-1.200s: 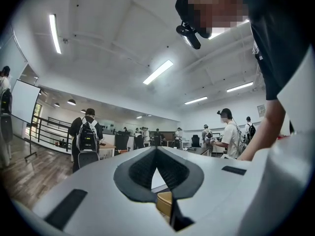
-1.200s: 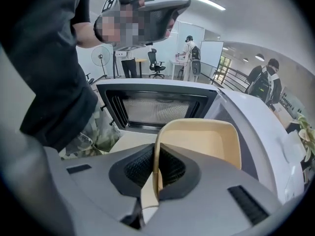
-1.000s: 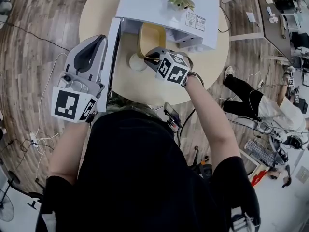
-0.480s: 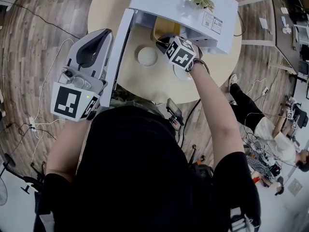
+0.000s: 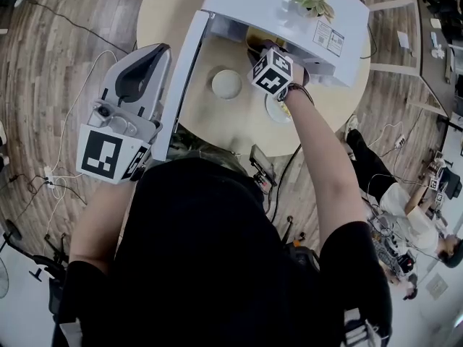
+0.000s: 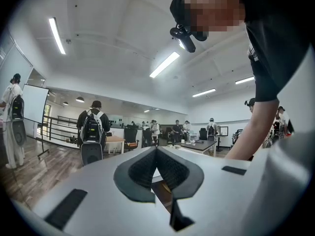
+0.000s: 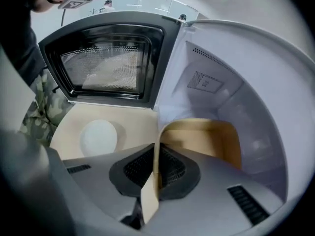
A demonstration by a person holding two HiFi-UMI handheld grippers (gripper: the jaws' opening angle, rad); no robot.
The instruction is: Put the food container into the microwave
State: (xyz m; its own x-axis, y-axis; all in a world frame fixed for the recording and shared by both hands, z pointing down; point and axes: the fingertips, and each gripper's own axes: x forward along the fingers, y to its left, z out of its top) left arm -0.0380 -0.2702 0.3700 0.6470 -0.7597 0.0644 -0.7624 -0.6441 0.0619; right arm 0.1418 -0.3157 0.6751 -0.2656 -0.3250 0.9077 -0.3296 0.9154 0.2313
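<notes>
With my right hand-held gripper (image 7: 156, 163) clamped on the wall of the food container (image 7: 202, 139), I should slide it level, deep into the microwave (image 7: 216, 77), before releasing.

White microwave (image 5: 264, 6); tan food container (image 7: 202, 136); beige table (image 5: 235, 129); grey left gripper (image 6: 156, 150); brown wood-grain floor (image 5: 72, 35)

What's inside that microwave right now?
A tan food container is in the open microwave, its wall clamped in the right gripper. The gripper covers the container's bottom and the cavity floor beneath; nothing else shows inside.
</notes>
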